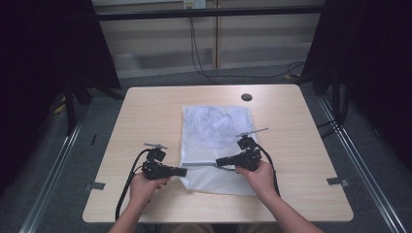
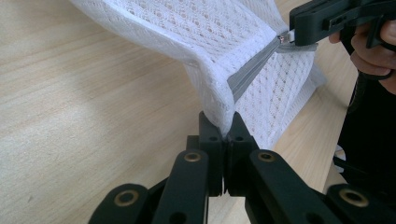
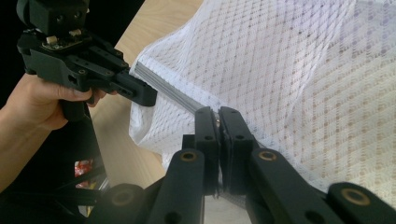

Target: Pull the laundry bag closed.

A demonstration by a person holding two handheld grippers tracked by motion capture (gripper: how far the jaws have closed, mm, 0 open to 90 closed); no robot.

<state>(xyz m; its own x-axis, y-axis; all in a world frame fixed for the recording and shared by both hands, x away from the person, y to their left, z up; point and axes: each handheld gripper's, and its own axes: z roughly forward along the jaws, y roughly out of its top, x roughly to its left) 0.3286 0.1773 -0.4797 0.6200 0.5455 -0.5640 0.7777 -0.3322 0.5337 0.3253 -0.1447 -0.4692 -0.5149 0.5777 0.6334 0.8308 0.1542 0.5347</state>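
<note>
Zipping the mesh bag [image 1: 216, 145]: zipper partway along.
Your left tongs [image 2: 223, 125] pinch the bag's corner; right tongs [image 3: 218, 116] clamp the zipper pull [image 2: 284, 38]; next, pull steadily apart.

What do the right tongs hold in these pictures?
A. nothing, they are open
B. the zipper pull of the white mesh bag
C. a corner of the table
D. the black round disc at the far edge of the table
B: in the left gripper view the right tongs are shut on the metal zipper pull at the end of the grey zipper of the white mesh bag.
</note>
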